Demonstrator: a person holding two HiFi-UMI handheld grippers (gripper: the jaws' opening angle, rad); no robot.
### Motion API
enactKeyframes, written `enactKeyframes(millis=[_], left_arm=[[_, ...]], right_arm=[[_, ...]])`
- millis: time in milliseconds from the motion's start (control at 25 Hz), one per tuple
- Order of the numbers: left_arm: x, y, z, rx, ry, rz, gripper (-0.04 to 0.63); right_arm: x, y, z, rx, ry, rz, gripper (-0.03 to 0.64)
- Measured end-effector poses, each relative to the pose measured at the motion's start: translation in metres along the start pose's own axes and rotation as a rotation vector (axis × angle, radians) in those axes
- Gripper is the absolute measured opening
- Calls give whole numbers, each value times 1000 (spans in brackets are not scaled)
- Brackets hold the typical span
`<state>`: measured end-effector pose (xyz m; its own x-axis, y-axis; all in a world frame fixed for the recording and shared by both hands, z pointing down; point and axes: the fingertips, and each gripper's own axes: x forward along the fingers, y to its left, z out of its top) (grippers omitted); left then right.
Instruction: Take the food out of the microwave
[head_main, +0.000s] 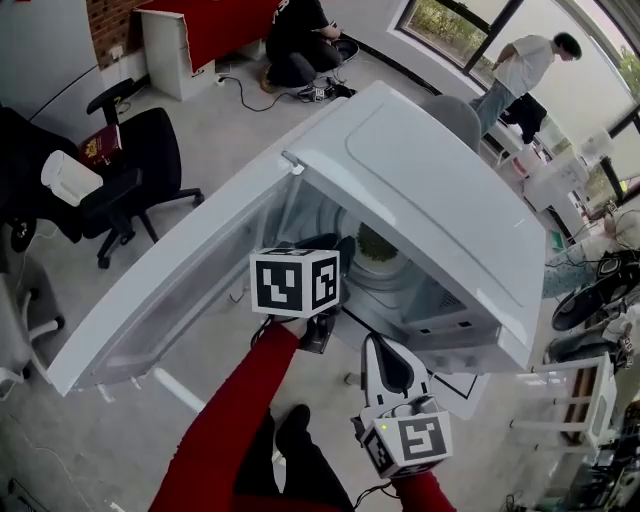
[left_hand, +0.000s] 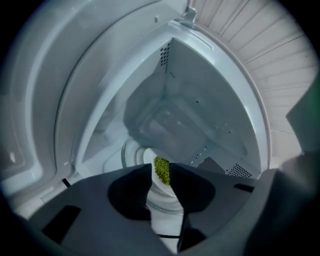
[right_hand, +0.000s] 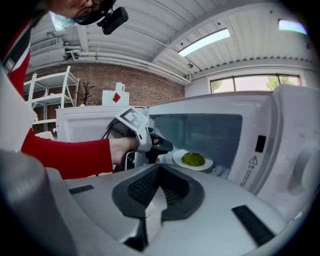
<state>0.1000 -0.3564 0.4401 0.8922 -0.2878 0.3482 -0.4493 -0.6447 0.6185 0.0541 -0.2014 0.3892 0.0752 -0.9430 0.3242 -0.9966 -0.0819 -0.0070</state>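
Task thing: plate (right_hand: 202, 165) of green food (right_hand: 193, 159), flat on the turntable inside the microwave (head_main: 430, 190), toward the front of the cavity.
Bench: none shows under the microwave in any view, so places are given by the cavity mouth.
Key relation: plate lies straight ahead of the left gripper (left_hand: 160, 169), its near rim running in between the jaws.
Axis: round plate, no long axis. The pull-out line runs straight back through the mouth.
Left gripper: jaws drawn to a narrow gap with the rim filling it, which I judge to be clamped on the plate.
Right gripper: (right_hand: 158, 172) jaws closed, holding nothing, outside the mouth and well back from the plate.
Nearer hand: left, by far.
Edges: door (head_main: 170, 290) swung wide on the left. Control panel side on the right.
Open room: mouth unobstructed. Cavity roof sits low, so lift only slightly.
Risk: a one-sided rim grip may tip the plate.
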Motion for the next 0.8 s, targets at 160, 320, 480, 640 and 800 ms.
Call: enactKeyframes(millis=[160, 320, 480, 640, 800], left_arm=[[9, 1, -4, -58, 33, -9, 112], [13, 8, -8, -74, 61, 27, 110], [12, 16, -8, -128, 68, 54, 111], [17, 17, -5, -213, 84, 38, 112], [21, 15, -6, -240, 124, 64, 112]], right_arm=[[8, -4, 2, -29, 18, -10, 14], [18, -9, 3, -32, 28, -15, 14], [26, -12, 2, -34, 32, -14, 14], [25, -14, 1, -41, 40, -11, 14], [22, -19, 0, -36, 40, -16, 14]])
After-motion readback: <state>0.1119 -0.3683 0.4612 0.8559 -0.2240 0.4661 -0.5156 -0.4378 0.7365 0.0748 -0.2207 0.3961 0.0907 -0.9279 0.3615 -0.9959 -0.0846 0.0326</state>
